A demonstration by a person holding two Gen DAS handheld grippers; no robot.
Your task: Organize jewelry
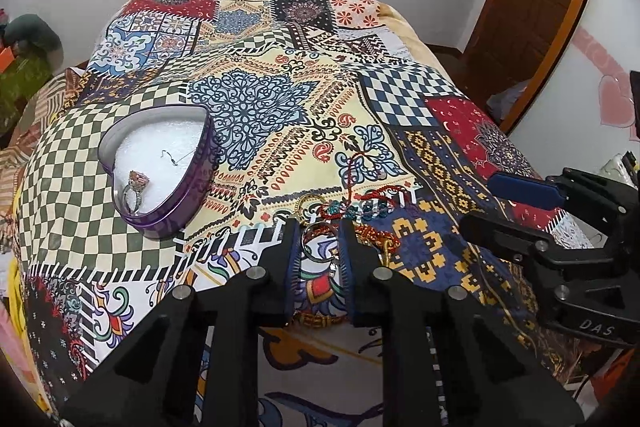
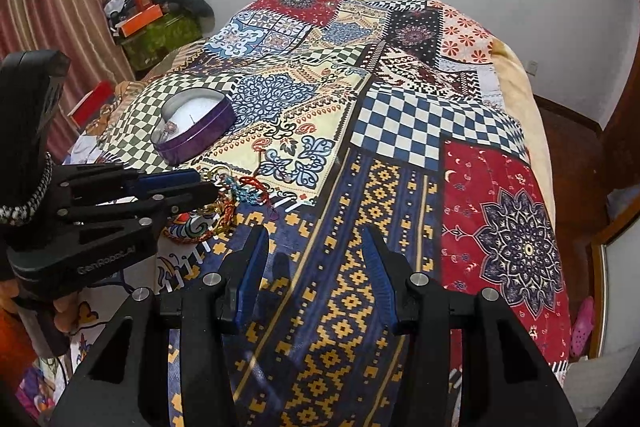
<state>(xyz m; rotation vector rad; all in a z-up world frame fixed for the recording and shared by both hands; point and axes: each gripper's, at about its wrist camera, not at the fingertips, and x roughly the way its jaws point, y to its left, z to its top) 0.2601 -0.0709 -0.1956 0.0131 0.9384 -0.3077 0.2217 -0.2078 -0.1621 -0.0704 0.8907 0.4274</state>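
Left gripper (image 1: 319,227) at lower centre of the left wrist view, fingers parted by a narrow gap, tips set down among a heap of jewelry (image 1: 352,217) on the patterned bedspread (image 1: 404,99); a small ring-shaped piece (image 1: 316,233) showing right between the tips, whether pinched or merely straddled cannot be told. Red braided cord bracelet (image 1: 378,237) just right of the right-hand fingertip, a blue-green beaded strand (image 1: 360,210) just beyond the tips, a gold ring (image 1: 306,201) just above the left-hand tip. Purple heart-shaped tin (image 1: 160,167), lidless, at left of centre in the same view, well apart from the heap, holding a pink-stone ring (image 1: 137,189) near its lower point and a thin wire hook (image 1: 170,157) on white padding. Right gripper (image 2: 316,239) at lower centre of the right wrist view, released, fingers spread wide over bare blue-and-yellow cloth, nothing between them; heap of jewelry up and to the left of its tips, near but apart. Same tin (image 2: 196,131) at left of centre there, beyond the left gripper (image 2: 208,187).
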